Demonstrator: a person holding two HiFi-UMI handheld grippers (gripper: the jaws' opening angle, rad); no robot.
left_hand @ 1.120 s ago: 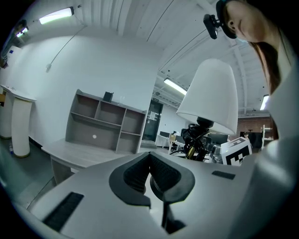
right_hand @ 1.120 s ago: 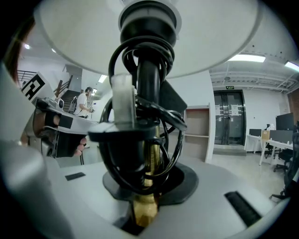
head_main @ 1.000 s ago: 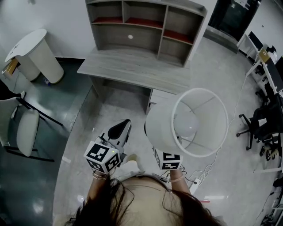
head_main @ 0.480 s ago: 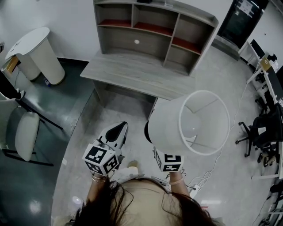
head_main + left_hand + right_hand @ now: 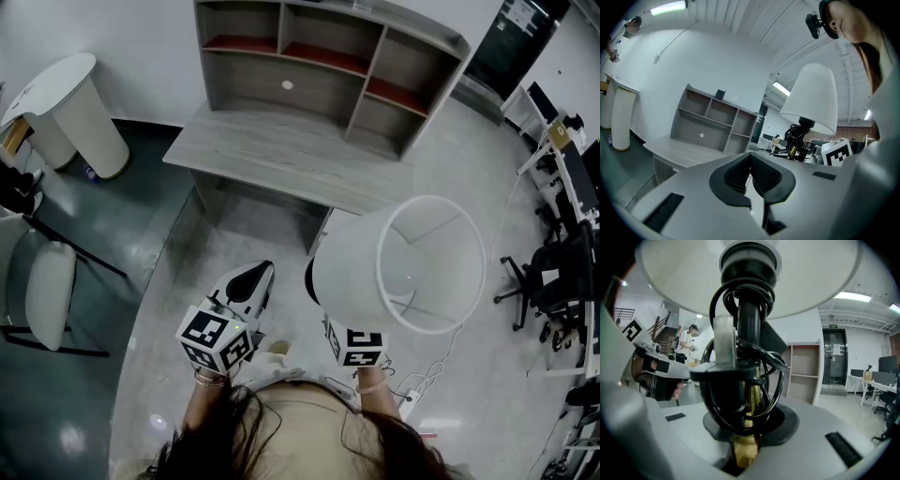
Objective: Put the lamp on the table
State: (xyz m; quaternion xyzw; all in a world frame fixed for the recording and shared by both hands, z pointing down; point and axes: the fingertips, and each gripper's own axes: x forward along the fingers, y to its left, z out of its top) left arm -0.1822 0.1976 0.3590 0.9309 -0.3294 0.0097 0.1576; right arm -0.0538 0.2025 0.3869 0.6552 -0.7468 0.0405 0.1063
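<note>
The lamp [image 5: 398, 267] has a white drum shade and is carried upright in front of the person. Its brass stem [image 5: 749, 425] with a black cord coiled round it sits between the jaws of my right gripper [image 5: 746, 441], which is shut on it. In the head view the shade hides the right gripper's jaws; only its marker cube [image 5: 356, 343] shows. My left gripper [image 5: 251, 281] is held beside the lamp, shut with nothing in it; its black pads [image 5: 751, 176] meet. The grey wooden table [image 5: 281, 150] with a shelf unit stands ahead.
A white pedestal stand [image 5: 70, 112] is at the far left, a chair [image 5: 47, 291] below it. Office chairs and desks [image 5: 562, 253] line the right side. A power strip and white cable [image 5: 427, 370] lie on the floor near the person's right.
The view has shifted slightly; the table sits a little closer. The lamp stays in the right gripper, the left gripper keeps its place beside it.
</note>
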